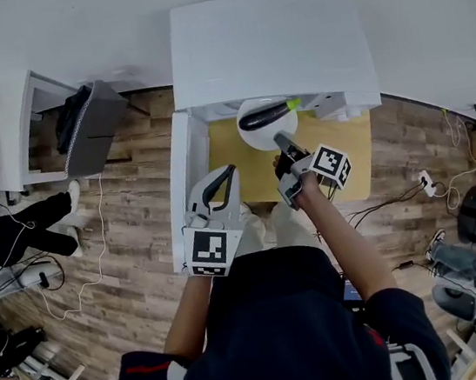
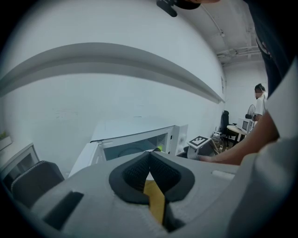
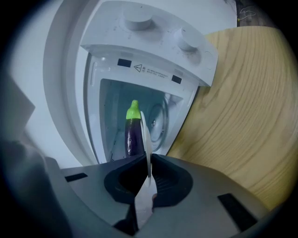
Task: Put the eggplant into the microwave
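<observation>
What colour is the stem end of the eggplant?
Bright green stem end on a dark purple eggplant; the right gripper view shows it best.

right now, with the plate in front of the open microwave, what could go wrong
The right gripper pinches the plate only at its rim, so it could tip and the loose eggplant roll off. The plate could also clip the microwave opening on the way in.

Eggplant (image 3: 134, 135) dark purple, green cap. Plate (image 1: 264, 139) white. Microwave (image 1: 271, 48) white. Table (image 1: 349, 153) pale wood grain. Floor (image 1: 136, 216) brown wood planks. Person's top (image 1: 285, 336) navy.
</observation>
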Tool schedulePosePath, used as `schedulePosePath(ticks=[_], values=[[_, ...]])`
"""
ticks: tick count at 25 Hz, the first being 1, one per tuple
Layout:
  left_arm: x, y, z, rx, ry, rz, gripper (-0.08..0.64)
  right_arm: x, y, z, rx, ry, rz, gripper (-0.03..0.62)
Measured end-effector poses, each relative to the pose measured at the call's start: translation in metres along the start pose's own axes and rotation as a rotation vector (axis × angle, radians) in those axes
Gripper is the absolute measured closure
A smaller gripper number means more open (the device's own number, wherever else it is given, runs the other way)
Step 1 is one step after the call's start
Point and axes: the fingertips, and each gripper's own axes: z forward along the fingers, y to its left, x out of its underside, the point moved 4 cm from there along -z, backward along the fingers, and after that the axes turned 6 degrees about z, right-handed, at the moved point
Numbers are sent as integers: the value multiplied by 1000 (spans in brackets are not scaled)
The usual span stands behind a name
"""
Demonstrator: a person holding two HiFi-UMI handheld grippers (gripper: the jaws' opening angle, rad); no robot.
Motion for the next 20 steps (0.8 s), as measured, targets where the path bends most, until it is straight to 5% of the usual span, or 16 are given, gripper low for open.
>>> schedulePosePath(ticks=[20], values=[[13,9,8,-19,40,-30,546,-17,-19,44,60,-13,57,566]])
